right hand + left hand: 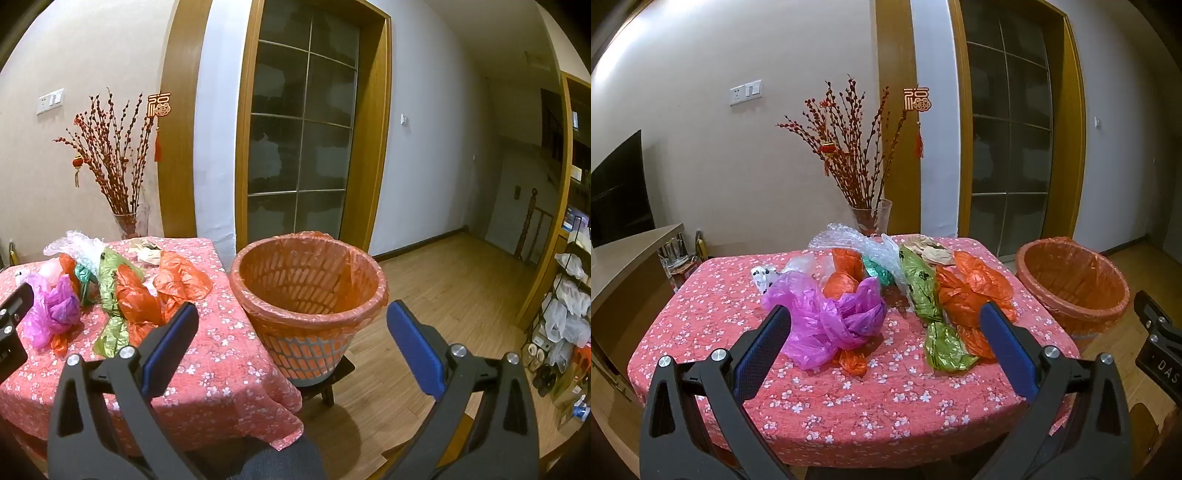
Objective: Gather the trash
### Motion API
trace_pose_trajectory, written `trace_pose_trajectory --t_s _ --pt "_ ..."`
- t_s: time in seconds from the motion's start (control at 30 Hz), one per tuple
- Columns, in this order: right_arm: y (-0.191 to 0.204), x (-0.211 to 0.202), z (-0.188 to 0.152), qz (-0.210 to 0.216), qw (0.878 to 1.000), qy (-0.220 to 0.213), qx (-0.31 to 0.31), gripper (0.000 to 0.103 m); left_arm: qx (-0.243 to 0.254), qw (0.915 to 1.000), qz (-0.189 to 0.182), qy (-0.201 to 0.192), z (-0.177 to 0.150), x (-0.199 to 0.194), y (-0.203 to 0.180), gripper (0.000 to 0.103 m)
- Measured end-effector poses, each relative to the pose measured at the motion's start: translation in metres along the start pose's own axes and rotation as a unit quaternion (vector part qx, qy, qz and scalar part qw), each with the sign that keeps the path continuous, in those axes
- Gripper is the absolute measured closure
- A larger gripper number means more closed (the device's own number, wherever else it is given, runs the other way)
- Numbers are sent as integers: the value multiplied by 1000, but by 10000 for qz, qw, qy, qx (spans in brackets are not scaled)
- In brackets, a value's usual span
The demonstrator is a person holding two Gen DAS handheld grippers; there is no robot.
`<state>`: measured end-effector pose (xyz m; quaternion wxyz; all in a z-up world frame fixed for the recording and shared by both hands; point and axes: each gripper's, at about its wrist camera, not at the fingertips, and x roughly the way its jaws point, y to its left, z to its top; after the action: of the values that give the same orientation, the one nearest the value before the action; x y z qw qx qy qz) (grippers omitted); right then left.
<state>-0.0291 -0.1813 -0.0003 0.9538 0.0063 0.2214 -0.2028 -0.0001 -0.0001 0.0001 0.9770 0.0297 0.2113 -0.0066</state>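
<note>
Crumpled plastic bags lie on the table with the pink flowered cloth (871,398): a purple bag (834,314), orange bags (971,291), a green bag (923,295), clear bubble wrap (849,240) and crumpled paper (931,251). My left gripper (886,317) is open and empty, above the table's near side, facing the pile. The bin (310,284), lined with an orange bag, stands on a dark stool right of the table. My right gripper (291,317) is open and empty, in front of the bin. The pile also shows in the right wrist view (136,291).
A glass vase (871,218) with red branches stands at the table's far edge by the wall. A glass door (303,147) is behind the bin. A wooden counter (624,258) is left of the table. Shelves with bags and shoes (565,314) line the right wall.
</note>
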Motion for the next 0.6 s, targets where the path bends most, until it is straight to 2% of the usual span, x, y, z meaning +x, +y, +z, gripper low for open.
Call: trace_pose_trajectory --t_s 0.6 --pt "-1 0 0 0 10000 -6 3 4 -4 10000 1 15 0 0 0 2"
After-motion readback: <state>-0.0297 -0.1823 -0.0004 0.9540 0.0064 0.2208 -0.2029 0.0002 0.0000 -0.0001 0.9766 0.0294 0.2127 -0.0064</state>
